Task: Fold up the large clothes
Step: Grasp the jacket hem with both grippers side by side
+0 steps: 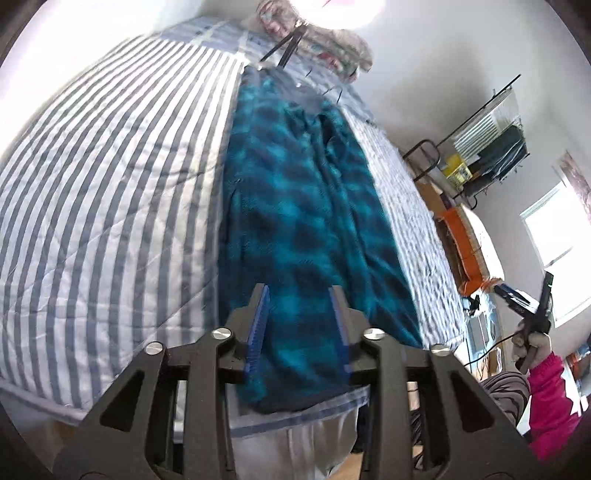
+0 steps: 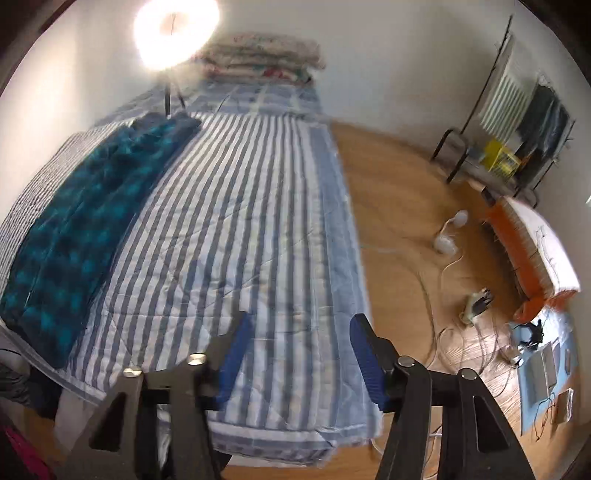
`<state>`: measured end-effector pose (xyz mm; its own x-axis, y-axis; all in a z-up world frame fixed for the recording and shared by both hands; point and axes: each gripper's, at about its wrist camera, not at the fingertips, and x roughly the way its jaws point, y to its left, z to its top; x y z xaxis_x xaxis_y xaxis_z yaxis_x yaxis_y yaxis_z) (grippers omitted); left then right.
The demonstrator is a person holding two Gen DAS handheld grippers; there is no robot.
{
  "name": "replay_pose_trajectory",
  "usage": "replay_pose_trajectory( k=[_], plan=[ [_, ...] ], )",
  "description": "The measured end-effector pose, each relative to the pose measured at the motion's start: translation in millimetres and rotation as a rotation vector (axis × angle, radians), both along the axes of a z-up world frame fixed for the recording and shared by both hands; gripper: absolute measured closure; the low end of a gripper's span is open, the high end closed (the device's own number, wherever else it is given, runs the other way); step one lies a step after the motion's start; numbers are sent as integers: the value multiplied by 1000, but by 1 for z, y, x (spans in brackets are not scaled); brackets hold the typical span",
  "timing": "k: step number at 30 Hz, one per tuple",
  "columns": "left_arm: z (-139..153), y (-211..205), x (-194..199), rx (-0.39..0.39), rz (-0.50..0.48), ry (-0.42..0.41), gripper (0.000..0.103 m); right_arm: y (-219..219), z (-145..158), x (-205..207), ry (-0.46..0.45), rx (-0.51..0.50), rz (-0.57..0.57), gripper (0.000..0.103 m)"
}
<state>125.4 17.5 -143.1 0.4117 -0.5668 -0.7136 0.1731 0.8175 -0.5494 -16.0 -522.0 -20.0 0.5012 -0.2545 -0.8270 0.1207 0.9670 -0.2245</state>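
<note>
A teal and dark blue plaid fleece garment (image 1: 295, 192) lies as a long narrow strip on the blue-and-white striped bedcover (image 1: 110, 206), reaching to the bed's near edge. My left gripper (image 1: 299, 291) hovers over the garment's near end, open, and its blue pads (image 1: 260, 325) pinch nothing. In the right wrist view the same garment (image 2: 77, 229) lies far to the left. My right gripper (image 2: 301, 319) is open over bare striped bedcover (image 2: 236, 206) near the foot of the bed, with nothing between its fingers.
Pillows (image 2: 262, 51) are stacked at the head of the bed beside a bright ring lamp (image 2: 175, 33). Right of the bed are wooden floor (image 2: 399, 206), cables and a power strip (image 2: 476, 301), a laptop (image 2: 539, 373) and a clothes rack (image 2: 517, 122). A pink-sleeved hand (image 1: 532, 338) shows at right.
</note>
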Motion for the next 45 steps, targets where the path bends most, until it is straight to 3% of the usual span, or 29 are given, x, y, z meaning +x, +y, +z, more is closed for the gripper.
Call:
replay_pose_trajectory(
  k=[4, 6, 8, 10, 15, 21, 27, 30, 37, 39, 41, 43, 45],
  plan=[
    [-8, -3, -6, 54, -44, 9, 56, 14, 30, 2, -71, 63, 45, 38],
    [-10, -9, -9, 89, -51, 2, 56, 37, 33, 10, -63, 82, 114, 39],
    [-16, -6, -9, 71, -32, 18, 56, 63, 31, 16, -46, 133, 177, 39],
    [-27, 3, -8, 34, 7, 61, 56, 85, 23, 22, -29, 260, 227, 39],
    [-48, 16, -4, -55, 34, 155, 54, 107, -18, 29, 31, 801, 232, 39],
    [-71, 16, -2, -150, 48, 241, 53, 113, -77, 32, 123, 969, 112, 39],
    [-90, 15, -10, -220, 50, 306, 52, 125, -128, 32, 236, 941, 81, 39],
    [-96, 11, -16, -214, 31, 315, 52, 138, -145, 38, 276, 923, 103, 39],
    [-100, 0, -35, -229, -27, 319, 52, 168, -160, 42, 326, 919, 181, 39],
    [-99, -3, -36, -222, -35, 310, 52, 169, -161, 44, 325, 965, 181, 39],
    [-98, -8, -37, -216, -51, 305, 52, 177, -166, 49, 343, 1034, 197, 56],
    [-97, -14, -36, -195, -63, 297, 56, 191, -169, 50, 378, 996, 235, 65],
    [-96, -19, -31, -167, -67, 291, 71, 201, -169, 51, 374, 945, 261, 72]
  ],
)
